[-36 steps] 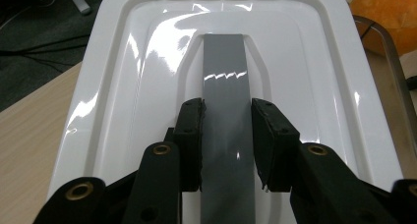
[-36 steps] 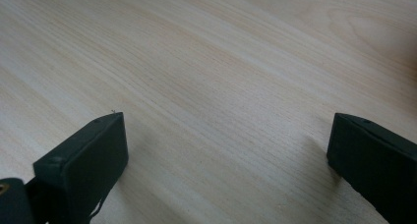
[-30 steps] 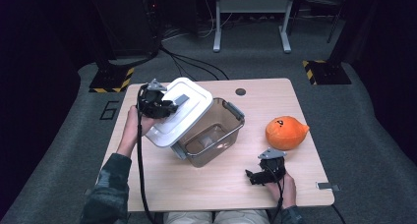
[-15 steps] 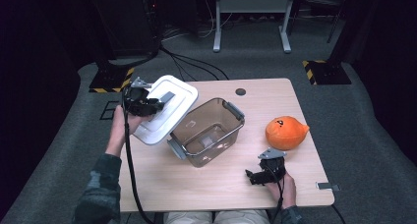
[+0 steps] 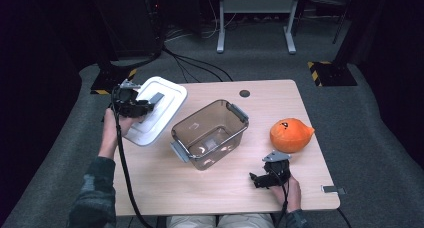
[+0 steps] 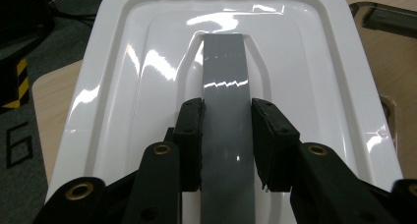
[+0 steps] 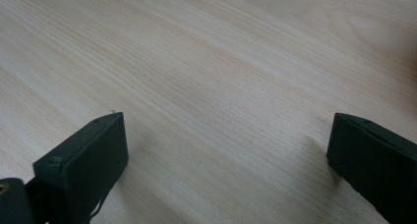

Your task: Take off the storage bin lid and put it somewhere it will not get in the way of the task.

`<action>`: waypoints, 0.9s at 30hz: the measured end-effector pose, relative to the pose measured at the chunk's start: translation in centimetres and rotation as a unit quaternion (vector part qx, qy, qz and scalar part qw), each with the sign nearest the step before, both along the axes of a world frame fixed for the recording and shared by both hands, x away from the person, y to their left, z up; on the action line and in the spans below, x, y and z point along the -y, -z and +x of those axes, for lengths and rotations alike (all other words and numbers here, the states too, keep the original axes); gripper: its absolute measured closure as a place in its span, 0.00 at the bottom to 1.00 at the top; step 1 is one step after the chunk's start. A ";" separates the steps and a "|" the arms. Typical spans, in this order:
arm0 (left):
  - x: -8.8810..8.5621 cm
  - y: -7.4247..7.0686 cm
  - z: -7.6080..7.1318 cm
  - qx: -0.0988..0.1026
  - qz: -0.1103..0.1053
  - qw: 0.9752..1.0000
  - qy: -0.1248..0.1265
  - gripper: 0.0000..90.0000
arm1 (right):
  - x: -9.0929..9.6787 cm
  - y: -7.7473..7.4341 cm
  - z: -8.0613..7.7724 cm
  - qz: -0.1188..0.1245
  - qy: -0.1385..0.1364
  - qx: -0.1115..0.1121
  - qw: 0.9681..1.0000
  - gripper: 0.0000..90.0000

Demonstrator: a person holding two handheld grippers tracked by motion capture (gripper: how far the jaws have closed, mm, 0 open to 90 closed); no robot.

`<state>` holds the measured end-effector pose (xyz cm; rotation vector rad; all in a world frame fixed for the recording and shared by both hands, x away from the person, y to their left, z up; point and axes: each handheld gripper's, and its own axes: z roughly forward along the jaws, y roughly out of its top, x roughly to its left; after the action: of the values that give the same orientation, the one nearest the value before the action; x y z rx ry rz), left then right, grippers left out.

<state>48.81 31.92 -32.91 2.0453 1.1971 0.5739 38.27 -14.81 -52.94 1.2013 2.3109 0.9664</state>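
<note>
High view: the left gripper (image 5: pixel 131 104) is holding the white lid (image 5: pixel 156 113) by its grey handle (image 5: pixel 155 98), tilted, over the table's (image 5: pixel 165 198) left edge; part of the lid is overhanging the edge above the grey floor (image 5: pixel 65 153). The brown bin (image 5: pixel 210 133) is sitting uncovered at mid-table, just beside the lid's lower corner, whether touching cannot be told. The orange plush toy (image 5: pixel 291 135) is lying well right of the bin, near the right edge. The right gripper (image 5: pixel 265 178) is resting on the near right part of the table, between bin and toy, with bare wood lying open in front of it and along the near edge.

Left gripper view: both black pads (image 6: pixel 193 140) are pressing the sides of the grey handle; the lid's rim is running out past the frame at both sides, with the bin's latch showing at upper right.

Right gripper view: the jaws are standing wide apart over bare wood, nothing between them.
</note>
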 end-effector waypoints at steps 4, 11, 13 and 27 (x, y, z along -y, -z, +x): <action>-0.7 0.5 0.2 -0.002 -0.001 1.000 -0.013 0.74 | 0.0 0.0 0.0 0.000 0.000 0.000 1.000 0.01; -2.3 1.6 0.5 -0.010 -0.008 0.999 -0.043 0.74 | 0.0 0.0 0.0 0.000 0.000 0.000 1.000 0.01; -2.7 2.0 0.6 -0.010 -0.012 0.998 -0.053 0.74 | 0.0 0.0 0.0 0.000 0.000 0.000 1.000 0.01; -4.8 5.3 1.1 -0.037 -0.019 0.995 -0.094 0.74 | 0.0 0.0 0.0 0.001 0.001 -0.001 1.000 0.01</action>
<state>49.87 36.67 -38.25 1.9486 1.4436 0.5637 38.26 -14.79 -52.93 1.2053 2.3096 0.9665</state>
